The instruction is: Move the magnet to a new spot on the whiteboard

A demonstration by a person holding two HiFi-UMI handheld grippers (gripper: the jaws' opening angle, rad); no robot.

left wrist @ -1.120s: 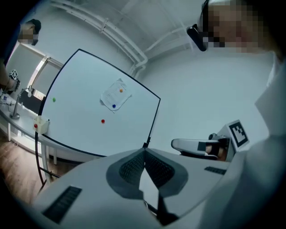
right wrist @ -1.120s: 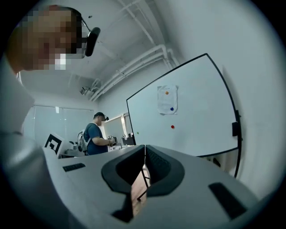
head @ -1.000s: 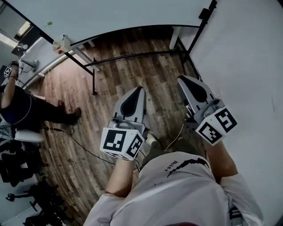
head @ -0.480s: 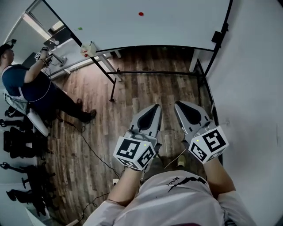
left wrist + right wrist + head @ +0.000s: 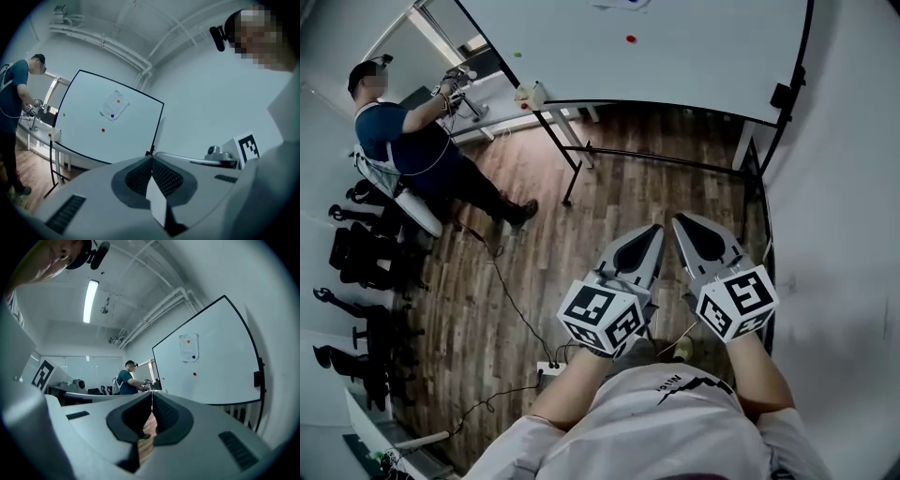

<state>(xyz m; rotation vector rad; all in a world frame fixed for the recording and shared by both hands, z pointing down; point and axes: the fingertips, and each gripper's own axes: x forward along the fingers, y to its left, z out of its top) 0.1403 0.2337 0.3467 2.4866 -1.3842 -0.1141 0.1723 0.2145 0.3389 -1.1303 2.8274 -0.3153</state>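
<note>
Both grippers are held level and close side by side in front of the person, above the wooden floor [image 5: 609,187], and both point toward the whiteboard [image 5: 694,56], which stands on a black frame at the far side, well apart from them. The left gripper [image 5: 654,230] has its fingers pressed together at the tips with nothing between them, as the left gripper view shows plainly. The right gripper [image 5: 682,221] is the same in its own view: fingers closed on each other and empty. On the whiteboard a red magnet [image 5: 103,130] sits alone on the bare surface, just below a sheet of paper [image 5: 114,107]. The sheet is pinned near the top of the board by an orange magnet [image 5: 118,100] and a blue magnet [image 5: 112,116]. A green magnet [image 5: 63,114] sits far off to the left, near the board's left edge. Which of these is the one to be moved cannot be told; none is near either gripper. A small white box [image 5: 530,94] hangs at the board's lower left corner. To the far left another person [image 5: 398,141] stands at a white desk [image 5: 492,89], and a cable [image 5: 502,291] runs across the floor. A plain pale wall [image 5: 853,187] fills the right side.
</note>
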